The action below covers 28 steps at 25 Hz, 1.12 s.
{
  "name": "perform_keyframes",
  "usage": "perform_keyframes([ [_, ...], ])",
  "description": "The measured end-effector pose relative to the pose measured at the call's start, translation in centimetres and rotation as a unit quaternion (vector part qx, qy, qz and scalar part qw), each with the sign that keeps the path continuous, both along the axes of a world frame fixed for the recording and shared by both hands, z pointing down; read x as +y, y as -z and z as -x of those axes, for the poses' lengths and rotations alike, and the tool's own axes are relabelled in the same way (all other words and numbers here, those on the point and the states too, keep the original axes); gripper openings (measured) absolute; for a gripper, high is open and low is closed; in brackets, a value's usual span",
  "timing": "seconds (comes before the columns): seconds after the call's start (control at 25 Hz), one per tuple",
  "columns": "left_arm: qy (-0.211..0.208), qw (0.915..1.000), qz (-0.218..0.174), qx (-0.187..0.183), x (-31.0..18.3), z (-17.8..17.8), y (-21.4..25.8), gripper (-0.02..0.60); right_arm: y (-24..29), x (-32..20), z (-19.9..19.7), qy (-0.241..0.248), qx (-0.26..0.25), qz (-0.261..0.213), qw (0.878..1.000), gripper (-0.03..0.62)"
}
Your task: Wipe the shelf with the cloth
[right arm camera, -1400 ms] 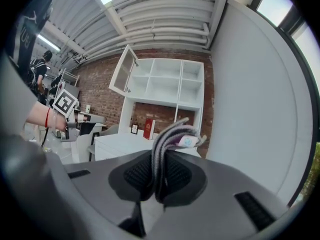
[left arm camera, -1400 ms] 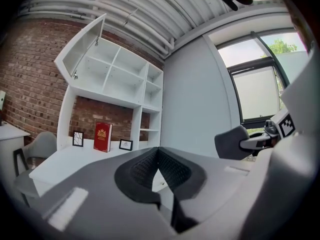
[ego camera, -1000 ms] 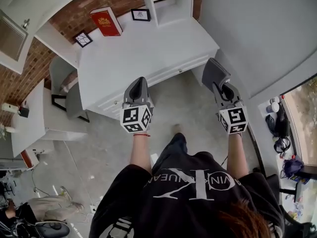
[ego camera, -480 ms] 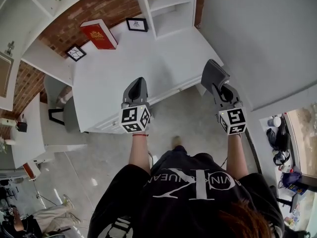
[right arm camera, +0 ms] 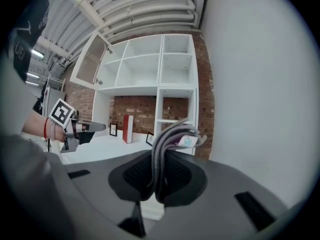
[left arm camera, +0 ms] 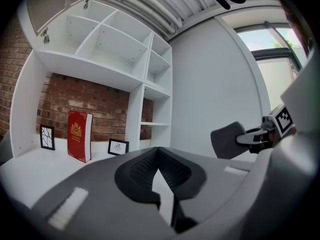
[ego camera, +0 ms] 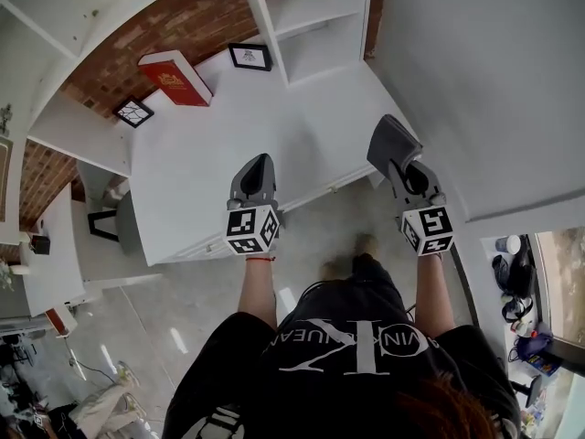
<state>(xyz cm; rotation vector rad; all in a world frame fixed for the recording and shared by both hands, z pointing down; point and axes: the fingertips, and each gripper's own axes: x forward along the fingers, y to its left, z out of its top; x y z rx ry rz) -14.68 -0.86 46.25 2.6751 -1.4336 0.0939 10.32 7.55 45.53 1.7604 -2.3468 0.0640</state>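
Note:
A grey folded cloth (right arm camera: 172, 134) with a small label sticks up between the jaws of my right gripper (right arm camera: 161, 156), which is shut on it. In the head view the right gripper (ego camera: 385, 136) hovers over the right front corner of the white counter (ego camera: 210, 154) of the shelf unit (ego camera: 315, 12); the cloth is hidden there. My left gripper (ego camera: 259, 161) is over the counter's front edge, its jaws shut with nothing between them (left arm camera: 158, 151). Open white shelf compartments (left arm camera: 115, 44) rise above the counter against a brick wall.
On the counter stand a red book (ego camera: 174, 76) and two small framed pictures (ego camera: 249, 57), (ego camera: 134, 112). A plain white wall (ego camera: 484, 80) closes the right side. A grey chair (ego camera: 108, 201) and a low white desk (ego camera: 55, 245) are at the left. A cabinet door (right arm camera: 91, 59) hangs open up high.
The person has stepped closer to the counter. Both grippers have moved forward over its front edge, and neither grip has changed.

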Motion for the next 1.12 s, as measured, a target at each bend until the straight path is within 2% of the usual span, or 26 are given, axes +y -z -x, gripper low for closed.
perform_keyframes([
  [0.2,0.017,0.9998,-0.008,0.002,-3.3,-1.1,0.2,0.011,0.0,-5.9,-0.6,0.029,-0.009,-0.01,0.999,0.06],
  [0.44,0.05,0.9984,-0.02,-0.014,-8.4,-2.3,1.7,0.009,1.1,-13.0,-0.3,0.095,0.001,-0.017,0.995,0.059],
  [0.6,0.078,0.9966,-0.026,0.009,-11.7,-2.9,3.0,0.011,2.0,-17.1,-1.1,0.117,-0.005,-0.025,0.993,0.06],
  [1.12,0.128,0.991,-0.037,-0.013,-17.3,-5.6,3.3,0.011,2.6,-24.8,-1.7,0.194,-0.004,-0.029,0.981,0.059],
])
